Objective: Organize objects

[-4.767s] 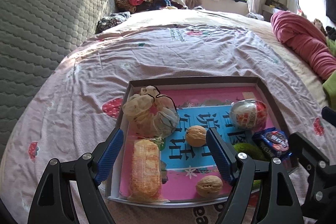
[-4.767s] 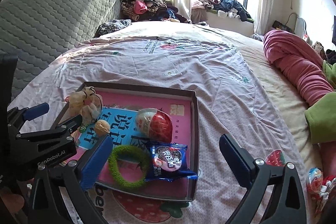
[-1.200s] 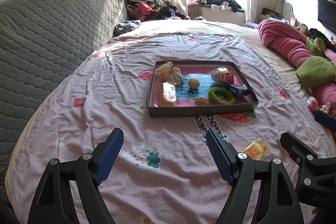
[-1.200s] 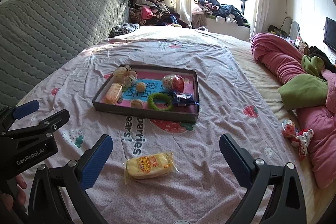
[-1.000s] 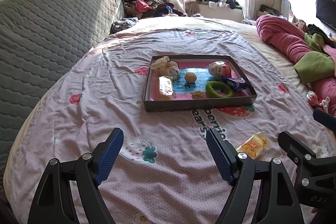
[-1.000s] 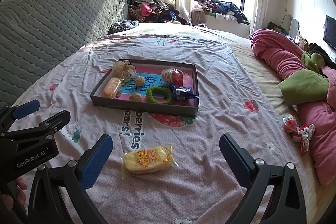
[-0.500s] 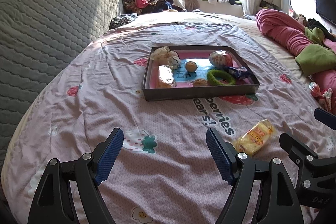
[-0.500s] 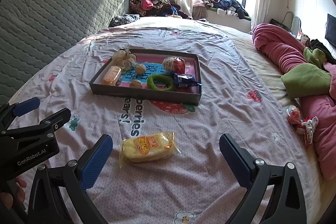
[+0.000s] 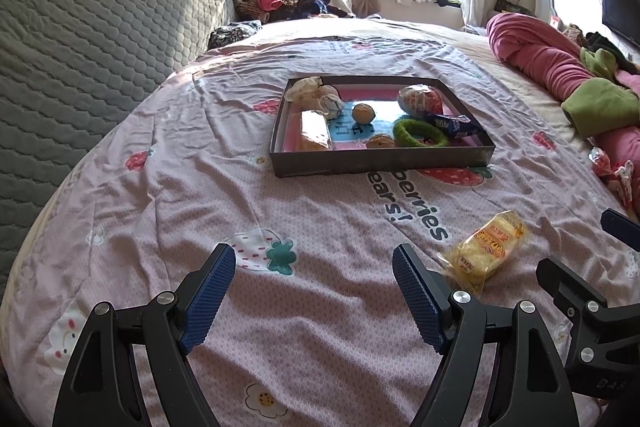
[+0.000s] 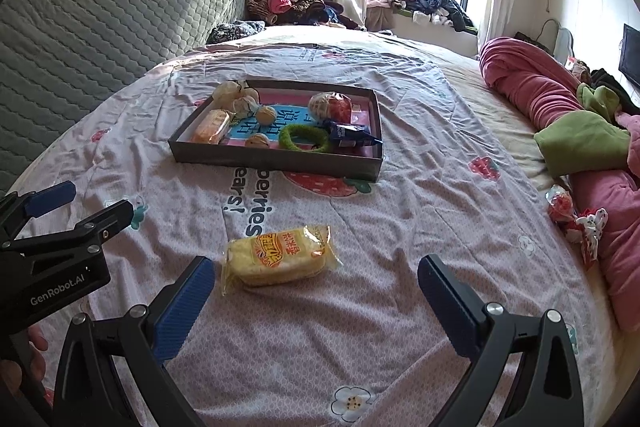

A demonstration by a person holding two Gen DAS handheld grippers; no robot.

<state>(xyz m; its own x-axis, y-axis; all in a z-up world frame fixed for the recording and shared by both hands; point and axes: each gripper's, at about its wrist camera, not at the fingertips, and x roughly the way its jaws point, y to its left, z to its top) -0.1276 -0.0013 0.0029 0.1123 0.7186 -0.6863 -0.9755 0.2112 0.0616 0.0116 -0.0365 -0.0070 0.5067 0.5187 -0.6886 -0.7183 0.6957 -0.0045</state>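
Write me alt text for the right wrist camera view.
A yellow plastic-wrapped snack cake lies on a pink strawberry-print bedspread, just ahead of the open, empty right gripper. Beyond it sits a shallow dark cardboard tray holding snacks and a green fuzzy ring.

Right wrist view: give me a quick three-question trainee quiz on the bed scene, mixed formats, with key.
1. True or false: the yellow snack pack lies inside the tray.
2. Multiple choice: the green ring sits A) on the bedspread, B) in the tray, C) in the right gripper.
3. Fill in: both the right gripper and the left gripper are ____ and hold nothing.

Key: 1 false, the pack lies on the bedspread nearer the camera than the tray; 2 B; 3 open.
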